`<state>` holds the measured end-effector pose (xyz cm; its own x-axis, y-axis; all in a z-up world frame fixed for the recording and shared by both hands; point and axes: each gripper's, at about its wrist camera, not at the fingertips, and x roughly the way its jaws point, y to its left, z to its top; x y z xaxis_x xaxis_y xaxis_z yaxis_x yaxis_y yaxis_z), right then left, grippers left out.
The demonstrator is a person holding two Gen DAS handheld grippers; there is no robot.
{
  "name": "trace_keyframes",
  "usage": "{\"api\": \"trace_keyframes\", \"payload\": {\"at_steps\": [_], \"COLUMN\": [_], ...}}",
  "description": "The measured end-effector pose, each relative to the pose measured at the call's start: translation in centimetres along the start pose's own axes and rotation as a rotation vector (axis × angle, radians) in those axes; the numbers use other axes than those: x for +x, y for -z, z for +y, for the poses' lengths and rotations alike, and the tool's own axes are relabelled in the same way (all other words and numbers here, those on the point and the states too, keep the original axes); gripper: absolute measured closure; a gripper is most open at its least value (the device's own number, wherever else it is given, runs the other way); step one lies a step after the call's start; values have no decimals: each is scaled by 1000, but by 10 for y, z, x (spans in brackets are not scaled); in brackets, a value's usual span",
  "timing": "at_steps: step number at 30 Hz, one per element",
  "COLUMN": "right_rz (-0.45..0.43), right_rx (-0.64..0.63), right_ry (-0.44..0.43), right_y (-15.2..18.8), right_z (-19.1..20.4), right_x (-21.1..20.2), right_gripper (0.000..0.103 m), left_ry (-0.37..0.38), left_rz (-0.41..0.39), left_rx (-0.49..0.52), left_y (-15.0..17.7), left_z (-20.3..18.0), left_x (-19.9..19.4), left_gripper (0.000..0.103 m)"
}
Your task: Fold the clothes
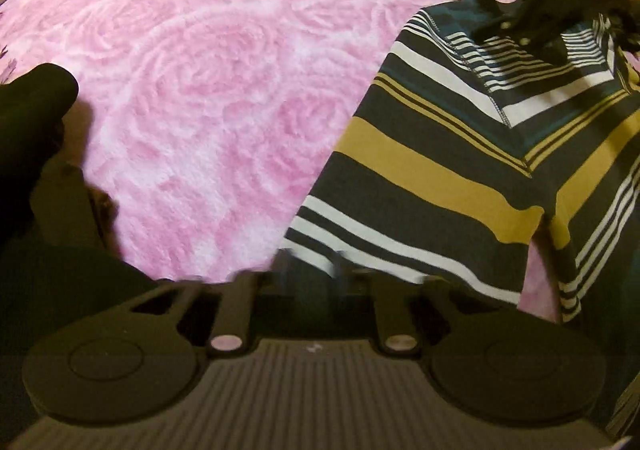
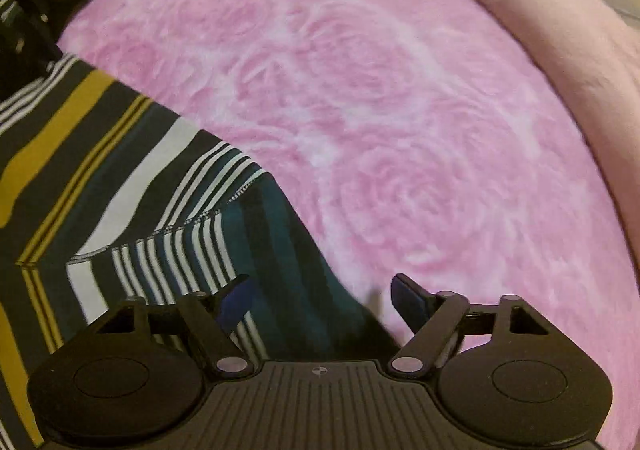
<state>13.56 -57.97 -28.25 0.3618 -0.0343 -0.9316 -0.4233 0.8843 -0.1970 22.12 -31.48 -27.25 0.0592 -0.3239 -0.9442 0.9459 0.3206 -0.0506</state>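
1. Striped shirt, dark with mustard, white and teal bands, lies on the pink rose-patterned blanket. A flap with a stitched hem, probably a sleeve, lies doubled over the shirt's body.
2. Long axis: in the left wrist view the shirt runs from just ahead of the left gripper up and away to the right, where it ends under the right gripper. Each tool thus stands at one end of the shirt, facing the other along its length.
3. Right gripper: jaws spread wide. Its left finger overlies the shirt's teal end and its right finger overlies bare blanket, so the shirt's edge passes up between them. The cloth lies to this tool's left.
4. Left gripper: the fingertips blur into the shirt's near edge. Whether they are parted or pinch the cloth cannot be told. The shirt lies ahead and to this tool's right.
5. Beyond the shirt's far side the blanket shows bare up to a pale pink pillow.
6. Judgement: both tools are equally close to the shirt, each to its own end. Any fold across the long axis would turn on the right gripper closing over the edge it straddles.
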Motion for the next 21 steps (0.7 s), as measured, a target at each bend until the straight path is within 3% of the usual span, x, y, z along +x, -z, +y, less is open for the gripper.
{"api": "trace_keyframes", "payload": {"at_steps": [2,4,6,10,12,14,15,16,18,21], "right_rz": [20,44,49,-43,-46,8,11,-14,-71,-115], "right_rx": [26,35,13,1,-30,-23,0,26,91,283], "right_ry": [-44,-80,-74,-43,-23,0,23,45,75,86], "right_y": [-6,-10,-18,-44,-55,-55,-51,-47,-33,2], "right_z": [-6,-4,3,17,30,36,38,38,38,35], "right_x": [6,4,-5,-31,-21,3,10,8,-7,-37], "right_gripper": [50,99,99,99,99,96,75,62,43,42], "left_ry": [-9,-18,-28,-64,-67,-61,-59,-62,-81,-132], "left_rz": [-26,-52,-78,-112,-92,-57,-43,-38,-51,-79], "left_rx": [-13,-26,-40,-94,-114,-98,-85,-76,-65,-47], "left_y": [3,5,8,20,27,28,28,26,23,26], "left_z": [3,6,9,23,30,31,29,27,24,17], "left_x": [-10,-19,-29,-55,-55,-43,-37,-33,-33,-40], "left_gripper": [102,102,102,102,102,102,101,101,97,85]}}
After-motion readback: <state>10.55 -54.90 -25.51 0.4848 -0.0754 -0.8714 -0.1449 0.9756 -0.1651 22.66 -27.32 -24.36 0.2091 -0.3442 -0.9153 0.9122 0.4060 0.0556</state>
